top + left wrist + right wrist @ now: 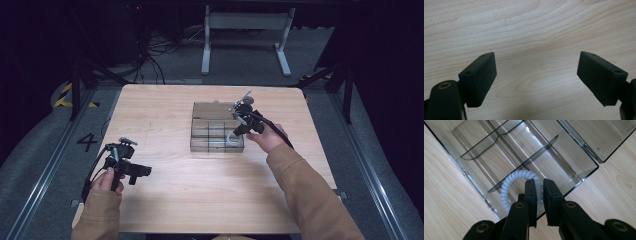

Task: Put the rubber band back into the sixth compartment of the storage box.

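On the pale wood table (165, 105), an apparently clear divided box (216, 127), dim room.

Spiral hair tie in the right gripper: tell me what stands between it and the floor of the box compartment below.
Nothing visible does. The right gripper pinches the white spiral hair tie over an open corner compartment of the clear divider box, lid folded back; the dividers flank it.

Overall: worktop (200, 200) evenly lit from above; the floor and surroundings fall off into near black.
Shadows: soft and faint under the tongs in both gripper views.
Glare: pale streaks on the clear box (564, 157) walls and dividers.
Focus: high view soft and grainy; near parts of the tongs blurred in the gripper views.
Colour: warm wood, slightly washed out.
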The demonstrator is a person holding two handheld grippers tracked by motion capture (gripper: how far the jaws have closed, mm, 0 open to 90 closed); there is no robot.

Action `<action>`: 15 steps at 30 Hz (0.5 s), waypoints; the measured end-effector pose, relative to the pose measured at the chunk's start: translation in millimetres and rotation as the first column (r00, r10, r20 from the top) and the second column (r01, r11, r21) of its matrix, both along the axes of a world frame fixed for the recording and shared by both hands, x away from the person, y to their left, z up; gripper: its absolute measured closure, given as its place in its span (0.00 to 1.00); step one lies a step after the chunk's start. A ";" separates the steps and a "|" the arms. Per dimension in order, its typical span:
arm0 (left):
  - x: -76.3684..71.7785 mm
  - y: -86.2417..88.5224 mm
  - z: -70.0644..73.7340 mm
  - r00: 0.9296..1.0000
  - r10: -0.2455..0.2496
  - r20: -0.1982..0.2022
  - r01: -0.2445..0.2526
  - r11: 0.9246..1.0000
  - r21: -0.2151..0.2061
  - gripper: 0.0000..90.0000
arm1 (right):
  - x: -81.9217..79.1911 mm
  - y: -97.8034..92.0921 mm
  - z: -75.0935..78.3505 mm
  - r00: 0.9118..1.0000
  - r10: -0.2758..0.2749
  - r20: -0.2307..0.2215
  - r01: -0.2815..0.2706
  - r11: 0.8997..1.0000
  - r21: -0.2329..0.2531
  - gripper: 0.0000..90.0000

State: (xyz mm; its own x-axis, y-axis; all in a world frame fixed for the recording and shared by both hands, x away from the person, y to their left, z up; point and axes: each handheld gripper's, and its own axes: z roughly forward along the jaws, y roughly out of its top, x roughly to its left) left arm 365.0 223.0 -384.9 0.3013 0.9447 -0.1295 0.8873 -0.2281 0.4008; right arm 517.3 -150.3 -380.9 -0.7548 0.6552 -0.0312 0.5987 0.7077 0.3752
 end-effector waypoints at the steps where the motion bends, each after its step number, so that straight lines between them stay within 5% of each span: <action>1: 0.0 0.0 -0.1 1.000 0.000 0.000 0.000 1.000 0.000 0.18 | 0.0 0.1 -0.8 1.000 -0.001 0.001 0.001 1.000 0.002 0.91; 15: 0.0 -0.1 -0.2 1.000 -0.002 -0.001 0.002 1.000 -0.001 0.18 | 0.2 5.0 -6.6 1.000 0.008 -0.005 -0.008 1.000 -0.030 0.91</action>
